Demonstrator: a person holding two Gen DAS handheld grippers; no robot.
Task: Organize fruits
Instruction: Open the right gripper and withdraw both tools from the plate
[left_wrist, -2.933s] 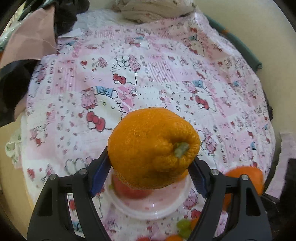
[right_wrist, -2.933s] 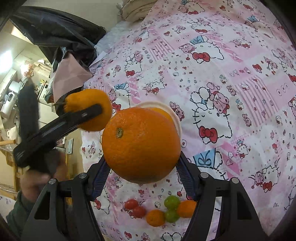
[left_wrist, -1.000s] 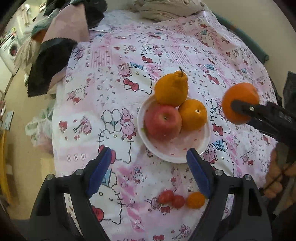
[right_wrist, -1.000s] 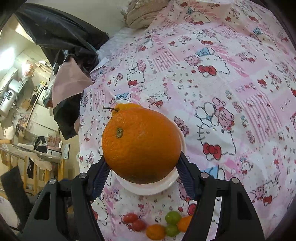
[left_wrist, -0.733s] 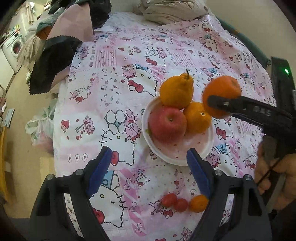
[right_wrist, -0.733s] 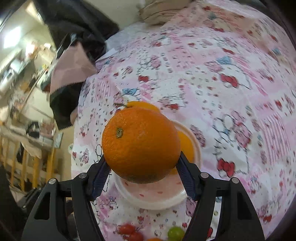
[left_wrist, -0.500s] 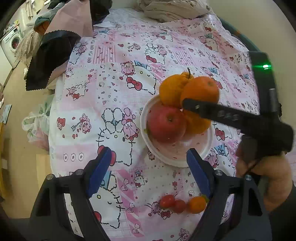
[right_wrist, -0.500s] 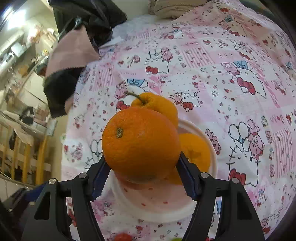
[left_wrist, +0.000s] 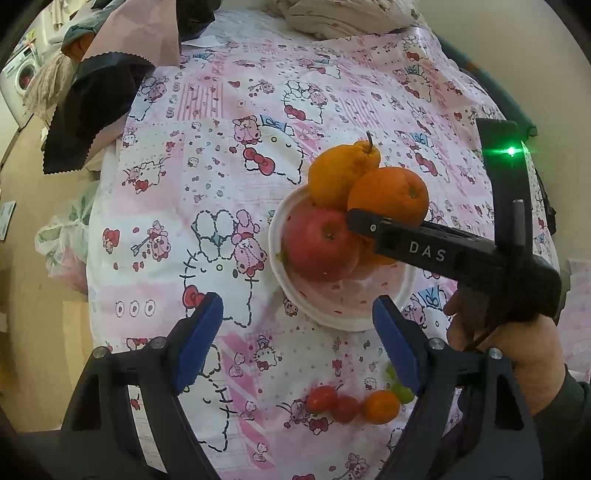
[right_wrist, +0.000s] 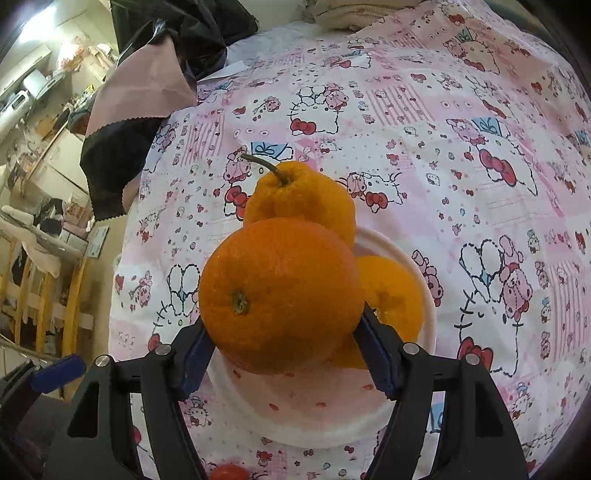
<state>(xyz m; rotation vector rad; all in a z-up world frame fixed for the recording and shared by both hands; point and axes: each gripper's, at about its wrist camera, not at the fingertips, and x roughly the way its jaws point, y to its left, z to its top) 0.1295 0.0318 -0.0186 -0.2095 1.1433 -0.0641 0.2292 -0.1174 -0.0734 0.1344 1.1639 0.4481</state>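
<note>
A white plate (left_wrist: 343, 314) on the pink patterned cloth holds a red apple (left_wrist: 319, 245), a knobbly stemmed orange (left_wrist: 340, 173) and a smaller orange (right_wrist: 397, 295). My right gripper (right_wrist: 284, 350) is shut on a round orange (right_wrist: 280, 299) and holds it over the plate's middle; it also shows in the left wrist view (left_wrist: 388, 195). My left gripper (left_wrist: 295, 339) is open and empty, held back above the plate's near side.
Small red, orange and green fruits (left_wrist: 354, 404) lie on the cloth in front of the plate. Dark and pink cloths (left_wrist: 107, 92) hang over the far left edge. A beige bundle (left_wrist: 343, 14) lies at the far end. The floor drops away at the left.
The left gripper set the knobbly orange on the plate, opened and drew back. The right gripper carried its orange in from the right to above the plate.
</note>
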